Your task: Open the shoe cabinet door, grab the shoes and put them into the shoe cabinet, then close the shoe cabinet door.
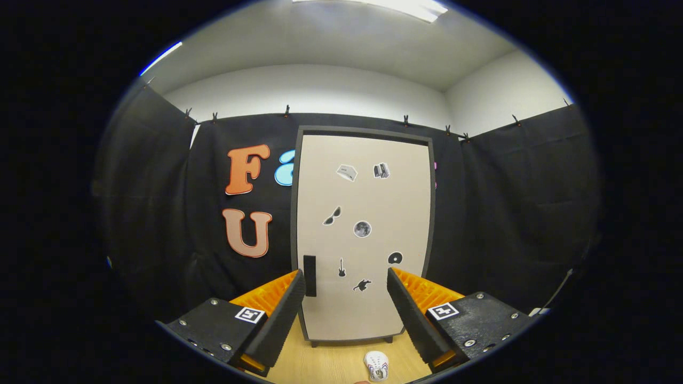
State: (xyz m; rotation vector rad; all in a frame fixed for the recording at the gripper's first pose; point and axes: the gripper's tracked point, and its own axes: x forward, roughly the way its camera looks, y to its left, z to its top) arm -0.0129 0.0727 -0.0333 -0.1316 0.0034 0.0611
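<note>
Shoe (pixel 376 366) before cabinet (pixel 363 234) (door shut)

You're facing a beige cabinet door (pixel 363 234) in a dark grey frame, dotted with small black-and-white stickers (pixel 362 229) and carrying a black handle (pixel 309 275). The floor (pixel 325 362) is light wood-grain; the shoe (pixel 377 366) is white with dark markings.

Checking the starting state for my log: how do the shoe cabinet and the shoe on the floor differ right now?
The shoe cabinet stands upright beyond the open gripper, its door shut; the shoe lies flat on the wooden floor in front of it, low between the fingers. The cabinet is tall, beige and dark-framed; the shoe is small and white. Neither is touched by the fingers.
</note>
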